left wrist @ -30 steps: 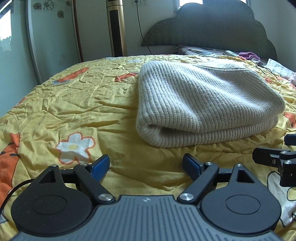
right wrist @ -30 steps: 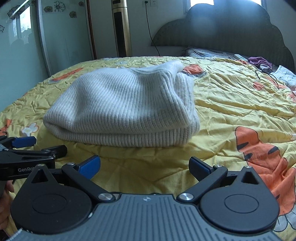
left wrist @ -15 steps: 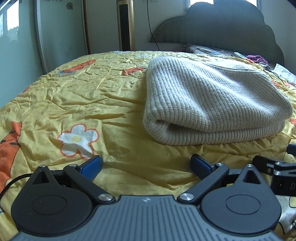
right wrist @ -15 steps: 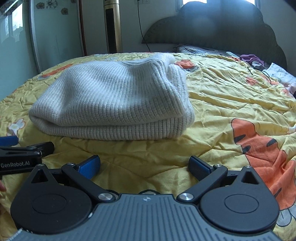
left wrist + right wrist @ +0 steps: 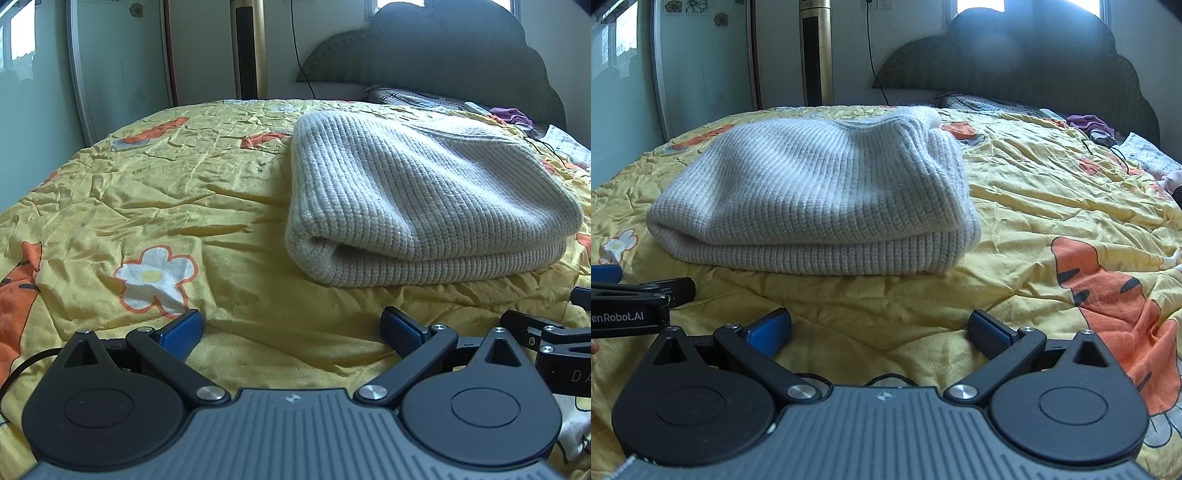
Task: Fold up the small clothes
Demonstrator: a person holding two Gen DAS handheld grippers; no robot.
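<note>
Folded cream knit sweater (image 5: 424,206) lies mid-bed on the yellow flowered quilt (image 5: 147,206), just beyond both tools, nothing blocking it. Purple cloth (image 5: 1089,123) and a cable far right near the dark headboard (image 5: 1015,55). Left gripper (image 5: 291,330) released, jaws spread wide, empty, tilted down near the quilt. Right gripper (image 5: 879,328) likewise spread, empty, beside it. Gold tower fan (image 5: 247,48) at far wall.

White lettering "enRobot.AI", cut off at the frame edge, stood on the black body of the left gripper (image 5: 626,295), left of the right gripper (image 5: 879,332). In the left wrist view, letters "D A" marked the right gripper's body.
</note>
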